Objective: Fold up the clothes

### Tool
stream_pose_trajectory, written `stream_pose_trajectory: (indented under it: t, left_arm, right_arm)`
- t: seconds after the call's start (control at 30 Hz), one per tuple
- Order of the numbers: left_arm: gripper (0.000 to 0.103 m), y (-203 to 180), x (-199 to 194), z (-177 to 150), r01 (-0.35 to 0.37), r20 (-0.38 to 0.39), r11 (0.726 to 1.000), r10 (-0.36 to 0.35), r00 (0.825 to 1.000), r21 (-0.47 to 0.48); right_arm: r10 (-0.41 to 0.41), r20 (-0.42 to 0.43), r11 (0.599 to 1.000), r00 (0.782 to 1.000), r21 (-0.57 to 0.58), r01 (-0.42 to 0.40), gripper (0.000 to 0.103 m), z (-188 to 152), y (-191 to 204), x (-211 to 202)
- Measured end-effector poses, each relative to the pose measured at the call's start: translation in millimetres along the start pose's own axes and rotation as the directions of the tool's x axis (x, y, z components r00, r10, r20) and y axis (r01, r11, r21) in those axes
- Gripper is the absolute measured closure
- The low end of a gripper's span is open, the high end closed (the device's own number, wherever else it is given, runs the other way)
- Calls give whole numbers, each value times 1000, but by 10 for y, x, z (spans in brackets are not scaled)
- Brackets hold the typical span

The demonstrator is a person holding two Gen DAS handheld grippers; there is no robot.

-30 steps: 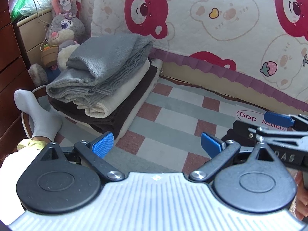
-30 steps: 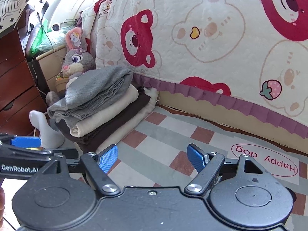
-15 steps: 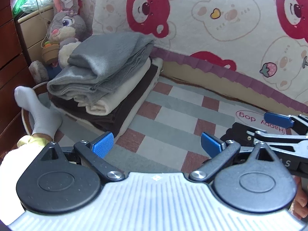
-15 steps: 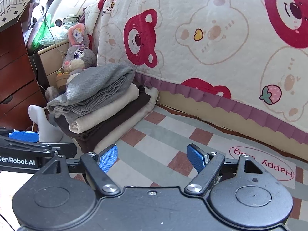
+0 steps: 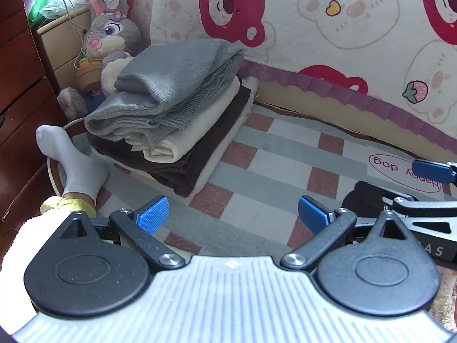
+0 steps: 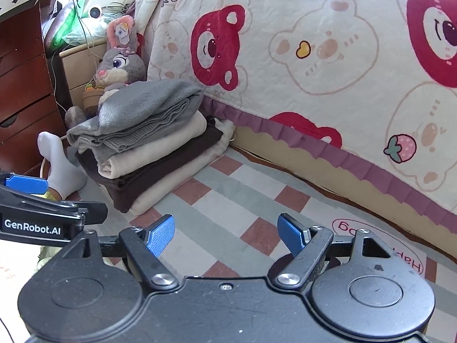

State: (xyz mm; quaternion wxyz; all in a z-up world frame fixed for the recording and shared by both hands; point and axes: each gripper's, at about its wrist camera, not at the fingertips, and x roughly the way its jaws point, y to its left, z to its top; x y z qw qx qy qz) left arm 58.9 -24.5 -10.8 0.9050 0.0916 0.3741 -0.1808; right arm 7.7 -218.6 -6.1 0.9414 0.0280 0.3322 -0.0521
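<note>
A stack of folded clothes (image 5: 177, 108) lies on the checked mat at the left: a grey knit on top, then cream, dark brown and cream pieces. The stack also shows in the right wrist view (image 6: 148, 137). My left gripper (image 5: 232, 214) is open and empty, held above the mat in front of the stack. My right gripper (image 6: 225, 235) is open and empty, also above the mat. The right gripper's blue fingertip (image 5: 431, 168) shows at the right edge of the left wrist view. The left gripper's body (image 6: 37, 223) shows at the left edge of the right wrist view.
A checked mat (image 5: 280, 171) covers the floor. A bed with a bear-print quilt (image 5: 328, 23) runs along the back. A plush rabbit (image 5: 111, 34) sits behind the stack. A person's white-socked foot (image 5: 71, 160) rests left of the stack, beside a dark wooden drawer unit (image 5: 17, 91).
Both grippers have stayed open and shifted slightly; the views have moved a little, with the stack now sitting slightly further right in the frames.
</note>
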Motion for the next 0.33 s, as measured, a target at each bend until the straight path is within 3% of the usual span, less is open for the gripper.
stream_pose_trajectory:
  t: [0.33]
  left_arm:
    - [4,-6,1,6,2,3,1000,-2,1000,13]
  right_arm:
    - [2,-3,1000,1000,6,-2,20,-11,0,8]
